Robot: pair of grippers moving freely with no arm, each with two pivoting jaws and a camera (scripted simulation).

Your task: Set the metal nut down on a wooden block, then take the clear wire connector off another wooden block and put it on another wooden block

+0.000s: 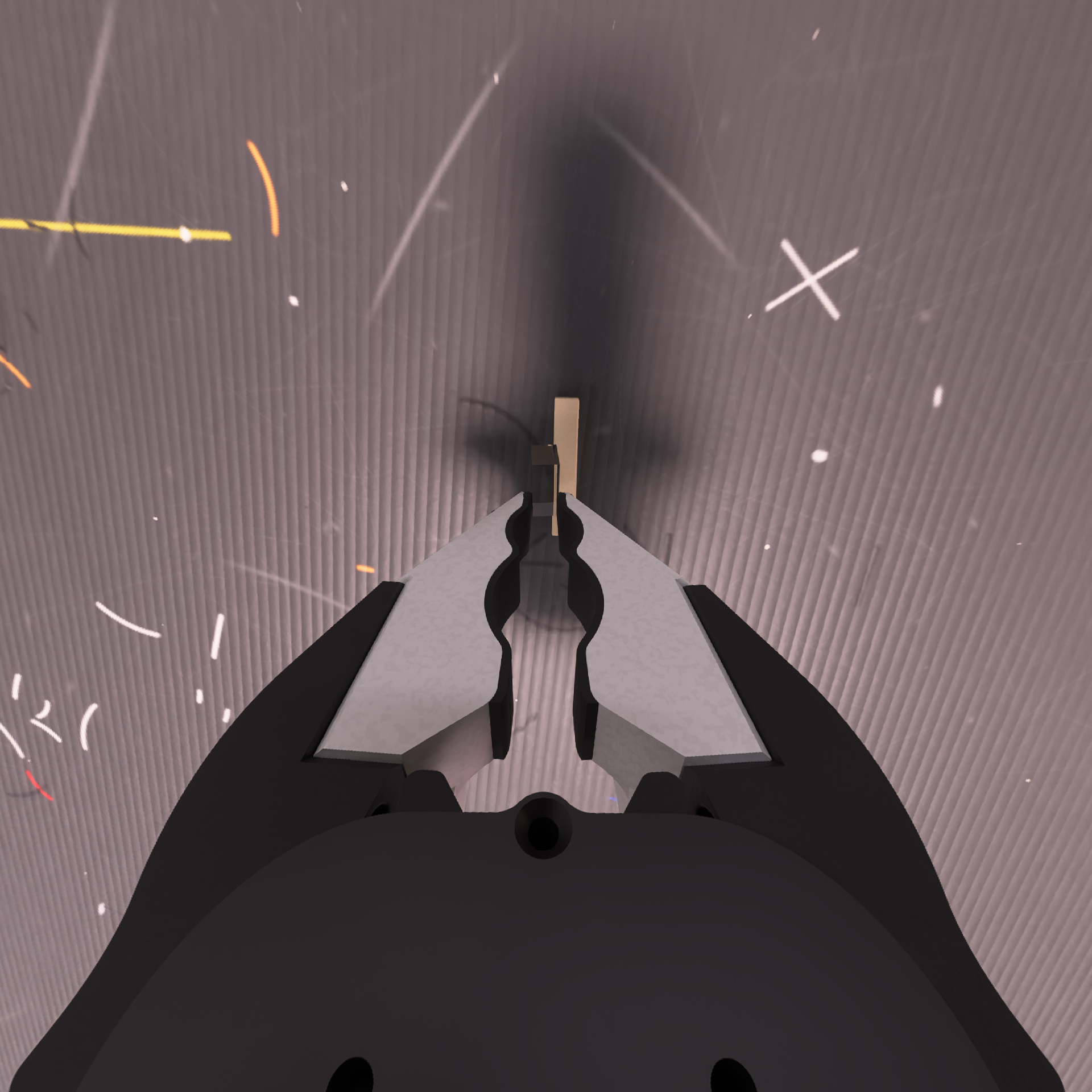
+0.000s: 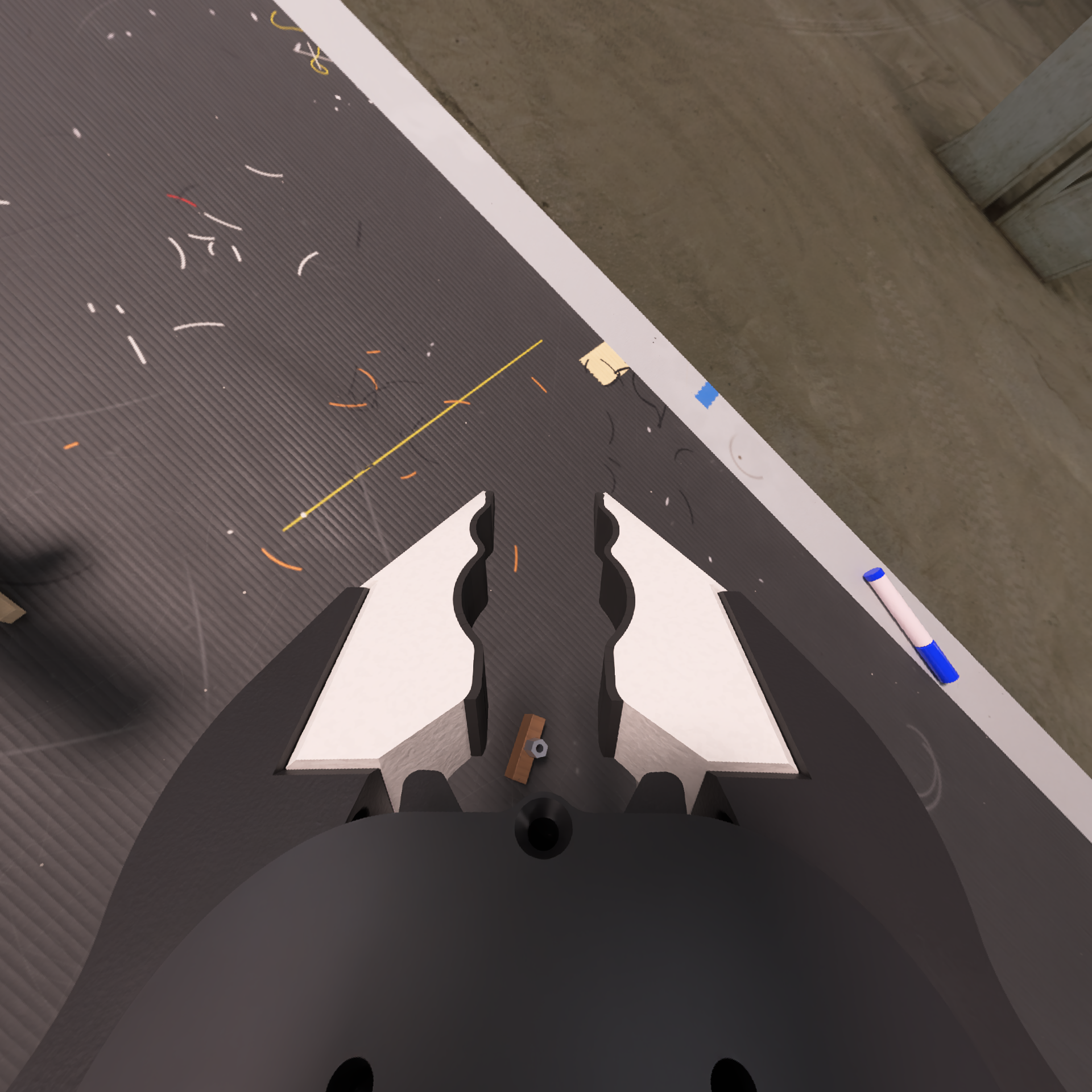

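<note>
In the left wrist view, my left gripper (image 1: 544, 499) is shut on the clear wire connector (image 1: 543, 481), which has a dark brown cap and sits between the fingertips. A pale wooden block (image 1: 566, 443) shows just behind it to the right; I cannot tell if they touch. In the right wrist view, my right gripper (image 2: 543, 499) is open and empty, high above the mat. Below it, between the finger bases, the metal nut (image 2: 538, 748) rests on a brown wooden block (image 2: 520, 753).
The dark ribbed mat (image 2: 177, 473) bears chalk and paint marks. Its white table edge (image 2: 532, 218) runs diagonally, with floor beyond. A blue-capped marker (image 2: 910, 623), tan tape (image 2: 603, 363) and blue tape (image 2: 706, 395) lie near that edge. A pale block corner (image 2: 9, 608) shows at far left.
</note>
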